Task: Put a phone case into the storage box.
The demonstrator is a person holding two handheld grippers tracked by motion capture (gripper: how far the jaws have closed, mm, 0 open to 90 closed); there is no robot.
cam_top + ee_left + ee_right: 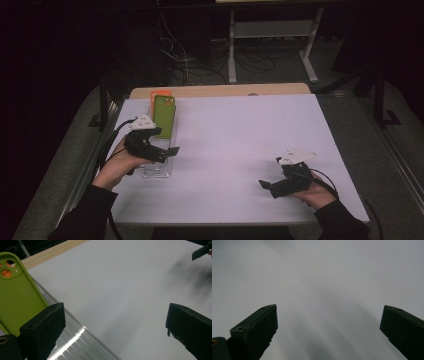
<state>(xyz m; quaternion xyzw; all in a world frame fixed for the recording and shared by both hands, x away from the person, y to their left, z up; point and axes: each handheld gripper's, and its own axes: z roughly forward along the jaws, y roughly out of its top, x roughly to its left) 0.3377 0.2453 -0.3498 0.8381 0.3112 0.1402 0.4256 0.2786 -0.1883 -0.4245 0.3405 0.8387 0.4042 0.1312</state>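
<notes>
between the spread black jaws of the left gripper (pixel 113 322) lies bare table surface; nothing is clamped. its left-hand fingertip (pixel 43 326) sits just over the ribbed clear plastic rack (pixel 75 345), near the lime-green soft-looking phone case with round camera cut-outs (pixel 17 295). from the high view that left gripper (pixel 167 150) hangs over the near half of the rack (pixel 159 170), while the green case (pixel 164 116) stands propped in the rack's far half, at the far left of the smooth white tabletop (pixel 240 150), with an orange case (pixel 161 93) tucked behind it. the right gripper (pixel 328 325) likewise has its jaws wide apart over plain white, and it sits low at the near right (pixel 267 186), well apart from the rack.

risks, as i judge them: the case leans in shallow slots, so a jaw brushing its edge could tip it flat or push it into the orange one. the rack looks light and glossy, so a sideways nudge could slide it across the slick top. the case seems rubbery and thin, so a pinch near one corner could flex it or let it twist out.
</notes>
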